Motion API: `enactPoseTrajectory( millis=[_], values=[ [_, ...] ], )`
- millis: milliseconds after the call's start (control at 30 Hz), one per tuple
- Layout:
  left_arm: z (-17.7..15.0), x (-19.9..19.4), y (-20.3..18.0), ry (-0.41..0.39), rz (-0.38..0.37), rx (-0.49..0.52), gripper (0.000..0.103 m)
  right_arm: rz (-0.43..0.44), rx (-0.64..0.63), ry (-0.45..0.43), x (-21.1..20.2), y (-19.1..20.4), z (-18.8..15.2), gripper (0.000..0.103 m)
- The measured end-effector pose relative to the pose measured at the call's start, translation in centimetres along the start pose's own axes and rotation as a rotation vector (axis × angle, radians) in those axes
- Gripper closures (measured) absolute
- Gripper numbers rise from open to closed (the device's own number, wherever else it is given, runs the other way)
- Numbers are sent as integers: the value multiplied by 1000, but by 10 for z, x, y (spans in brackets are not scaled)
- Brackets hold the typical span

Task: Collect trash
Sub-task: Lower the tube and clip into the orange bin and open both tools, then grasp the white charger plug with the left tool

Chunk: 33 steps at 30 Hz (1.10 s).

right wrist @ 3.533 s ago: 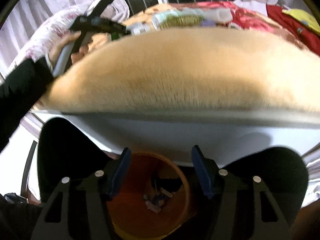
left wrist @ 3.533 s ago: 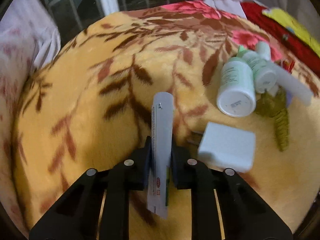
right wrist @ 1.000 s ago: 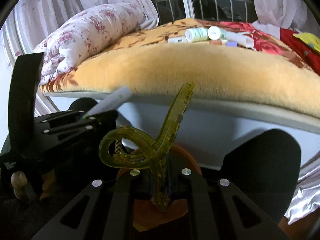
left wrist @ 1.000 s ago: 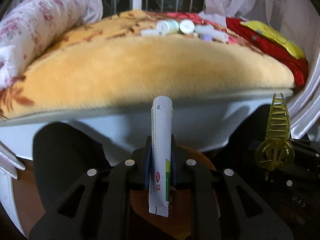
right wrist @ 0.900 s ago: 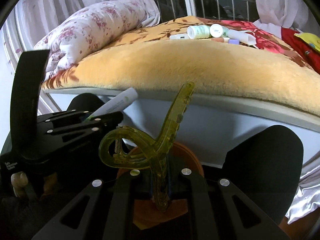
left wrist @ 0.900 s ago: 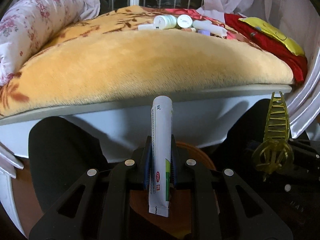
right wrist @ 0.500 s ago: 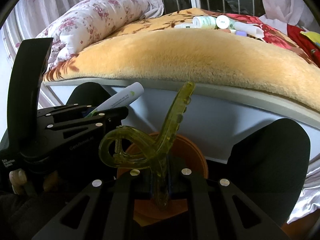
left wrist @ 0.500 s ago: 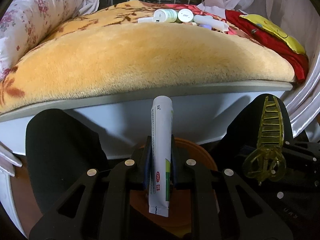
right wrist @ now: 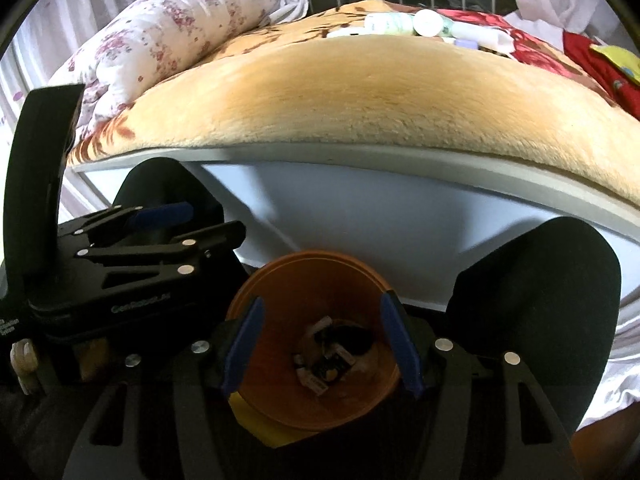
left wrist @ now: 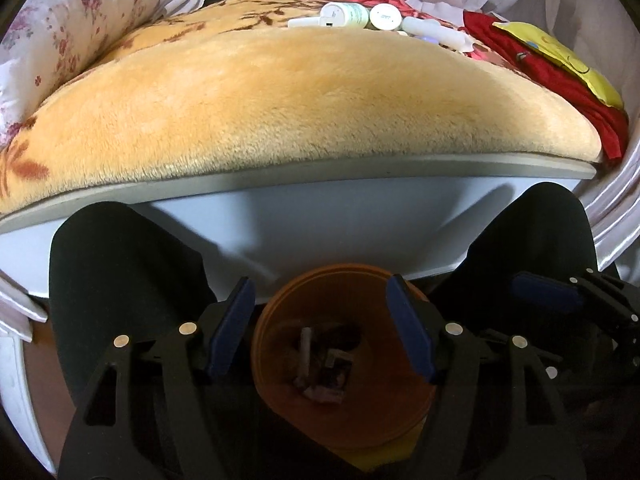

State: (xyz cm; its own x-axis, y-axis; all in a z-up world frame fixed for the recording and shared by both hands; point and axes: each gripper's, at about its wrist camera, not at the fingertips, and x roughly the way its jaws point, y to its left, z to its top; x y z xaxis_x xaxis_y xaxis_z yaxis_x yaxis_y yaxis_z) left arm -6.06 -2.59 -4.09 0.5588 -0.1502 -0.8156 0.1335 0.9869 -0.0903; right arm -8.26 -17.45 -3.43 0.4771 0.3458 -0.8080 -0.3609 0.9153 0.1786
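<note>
- Bedroom; bed (left wrist: 280,120) with an orange blanket fills the far view, an orange bin (left wrist: 344,360) on the floor below its near edge.
- Left claw (left wrist: 320,332): jaws have just been opening, now wide and empty; the tube it held is gone, likely in the bin.
- Right claw (right wrist: 320,340): same, hair clip released.
- Both claws angle steeply down over the bin.
- Bottles (left wrist: 360,16) remain on the far blanket, next to collect.

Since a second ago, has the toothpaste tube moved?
Yes. It has left the left gripper, whose jaws just opened, empty, above the orange bin by the bed.
</note>
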Motion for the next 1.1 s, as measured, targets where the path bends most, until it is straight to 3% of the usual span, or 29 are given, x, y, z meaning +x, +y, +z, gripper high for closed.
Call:
enactPoseTrajectory(
  millis=[300,400,500,733,867,1000,1100],
  values=[
    [3,-4,5,-13,-3,-21,36,-18,34,-33,-10,-9,-2,35],
    [10,-18,10,-59,-17,-28,36,-34,49,-77,-22,-13,0,28],
    [27,-33,14,-119,-9,-4,29,-51,84,-133,-34,-25,4,27],
    [117,-32,23,-166,-15,-77,23,-57,163,-178,-36,-55,17,26],
    [180,-3,12,-149,30,-140,20,-40,200,-177,-29,-69,19,26],
    [225,32,0,-103,42,-196,20,-26,211,-186,-28,-75,18,24],
    [247,59,-9,-80,98,-217,20,-11,216,-197,-30,-80,16,23]
  ],
)
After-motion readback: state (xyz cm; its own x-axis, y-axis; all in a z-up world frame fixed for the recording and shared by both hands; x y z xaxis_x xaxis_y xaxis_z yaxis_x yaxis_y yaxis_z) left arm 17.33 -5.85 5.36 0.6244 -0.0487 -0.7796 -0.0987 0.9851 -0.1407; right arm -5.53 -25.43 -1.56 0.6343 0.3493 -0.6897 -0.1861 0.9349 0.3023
